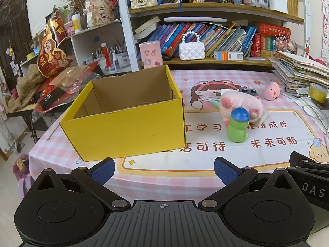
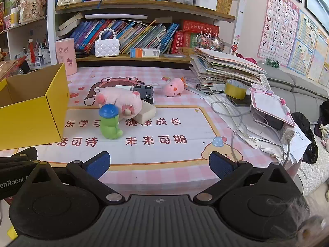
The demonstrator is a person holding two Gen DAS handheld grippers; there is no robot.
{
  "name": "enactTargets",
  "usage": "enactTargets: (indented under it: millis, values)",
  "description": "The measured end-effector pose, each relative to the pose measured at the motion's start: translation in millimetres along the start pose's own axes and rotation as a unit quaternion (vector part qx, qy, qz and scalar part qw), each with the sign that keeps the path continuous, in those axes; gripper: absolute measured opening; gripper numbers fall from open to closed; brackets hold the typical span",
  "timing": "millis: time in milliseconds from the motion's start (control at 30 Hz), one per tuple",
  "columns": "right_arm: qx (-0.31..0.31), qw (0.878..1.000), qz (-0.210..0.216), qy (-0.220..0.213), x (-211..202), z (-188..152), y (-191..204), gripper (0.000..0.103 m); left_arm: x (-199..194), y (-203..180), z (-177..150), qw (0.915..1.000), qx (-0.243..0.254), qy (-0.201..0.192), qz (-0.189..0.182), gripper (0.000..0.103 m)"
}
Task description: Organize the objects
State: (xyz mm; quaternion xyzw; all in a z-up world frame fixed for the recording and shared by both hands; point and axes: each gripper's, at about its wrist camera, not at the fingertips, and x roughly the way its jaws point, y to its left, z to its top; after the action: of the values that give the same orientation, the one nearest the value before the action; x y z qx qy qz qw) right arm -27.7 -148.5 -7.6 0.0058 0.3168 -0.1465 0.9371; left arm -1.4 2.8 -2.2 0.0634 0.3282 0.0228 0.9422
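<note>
Blue-padded and spread wide, the left gripper (image 1: 164, 169) holds nothing and hangs over the near table edge; the right gripper (image 2: 160, 164) is likewise wide apart and bare, just beside it; both sit above the pink checked tablecloth (image 2: 164, 177); nearest among the loose toys stands the green frog figure with a blue cap (image 2: 110, 121), upright, touching or just in front of the pink plush pig (image 2: 121, 101), which lies against a cream block (image 2: 147, 112); behind them rest a grey toy car (image 2: 144, 90) and, apart to the right, a small pink plush chick (image 2: 174, 86); the yellow cardboard box (image 1: 127, 127) sits open on the left, seemingly with nothing inside; judging by this, sorting has not yet begun; the next move likely calls for the right gripper to reach forward, straddle the frog and close on it before carrying it left to the box
</note>
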Motion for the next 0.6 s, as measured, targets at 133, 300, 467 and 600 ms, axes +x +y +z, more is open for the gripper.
enactTargets:
  millis: [133,300,467,600]
  values:
    - [0.0,1.0,0.0,0.001,0.7,0.0,0.3,0.103,-0.1,-1.0,-0.8,1.0,0.0,0.0,0.0,0.103]
    - [0.0,1.0,-0.001,0.001,-0.3,3.6,-2.0,0.103,1.8,-1.2,-3.6,1.0,0.002,0.001,-0.001,0.103]
    - [0.0,1.0,-0.001,0.002,-0.3,6.7,-3.9,0.103,1.7,-1.8,-2.6,1.0,0.001,0.002,-0.001,0.103]
    - [0.0,1.0,-0.001,0.004,0.0,-2.3,1.9,0.103,1.6,-2.2,-2.2,1.0,0.002,0.003,-0.001,0.103]
